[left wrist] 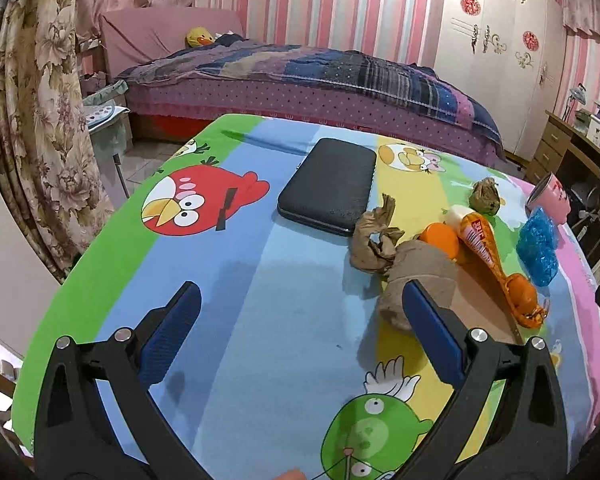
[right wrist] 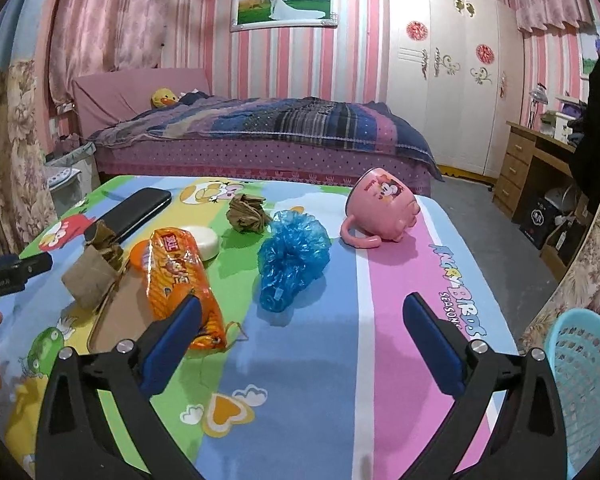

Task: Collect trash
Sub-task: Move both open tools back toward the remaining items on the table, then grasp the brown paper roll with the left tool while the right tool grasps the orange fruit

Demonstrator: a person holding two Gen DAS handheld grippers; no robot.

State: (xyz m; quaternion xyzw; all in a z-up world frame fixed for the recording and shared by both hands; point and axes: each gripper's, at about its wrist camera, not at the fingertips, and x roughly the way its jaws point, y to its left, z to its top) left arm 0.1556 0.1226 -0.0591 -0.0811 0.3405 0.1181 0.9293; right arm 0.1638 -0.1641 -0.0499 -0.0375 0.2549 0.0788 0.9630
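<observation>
A: Both grippers hover empty over a cartoon-print tablecloth [right wrist: 284,392]; the left gripper [left wrist: 300,312] has its jaws spread wide, its right finger just in front of a cardboard roll [left wrist: 416,276]; the right gripper [right wrist: 302,320] is likewise spread, the orange snack wrapper [right wrist: 180,276] beside its left finger, the crumpled blue plastic [right wrist: 292,256] ahead.

B: The risk?

A: Likely a wide grab catching keepers; the white soap-like bar [right wrist: 206,242], black case [left wrist: 328,184] and tipped pink mug [right wrist: 380,212] sit near the scraps; thin plastic may slip.

B: And the views?

A: Only the right wrist shows the turquoise basket [right wrist: 580,380] off the table's right edge; the left shows the brown paper wad [left wrist: 374,240] clearly.
</observation>
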